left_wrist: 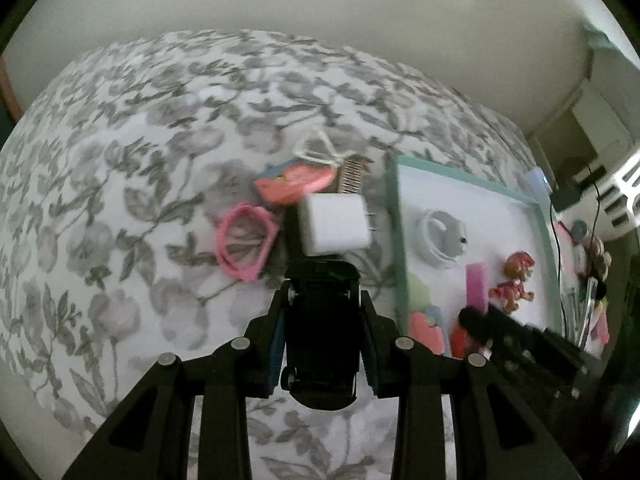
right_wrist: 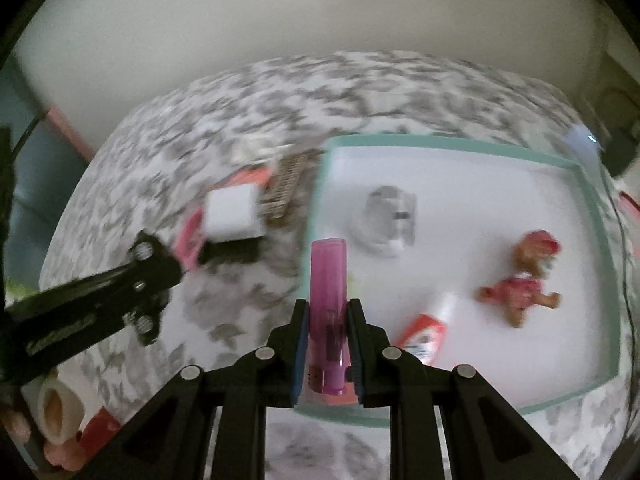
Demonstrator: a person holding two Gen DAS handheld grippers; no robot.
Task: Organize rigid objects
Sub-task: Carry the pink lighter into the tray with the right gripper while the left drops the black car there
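Right wrist, claw (right_wrist: pixel 328 332) clamping pink lighter (right_wrist: pixel 328 300)

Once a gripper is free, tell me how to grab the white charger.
Grip the charger across its flat sides from above. It lies on the bedspread with prongs pointing toward the tray; keep clear of them. It is a plain block, so the pads should seat flat.

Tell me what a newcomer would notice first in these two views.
The right gripper clamps a translucent pink lighter upright over the teal-rimmed tray's near edge. The left gripper grips a black toy car above the floral bedspread, just short of a white charger cube.
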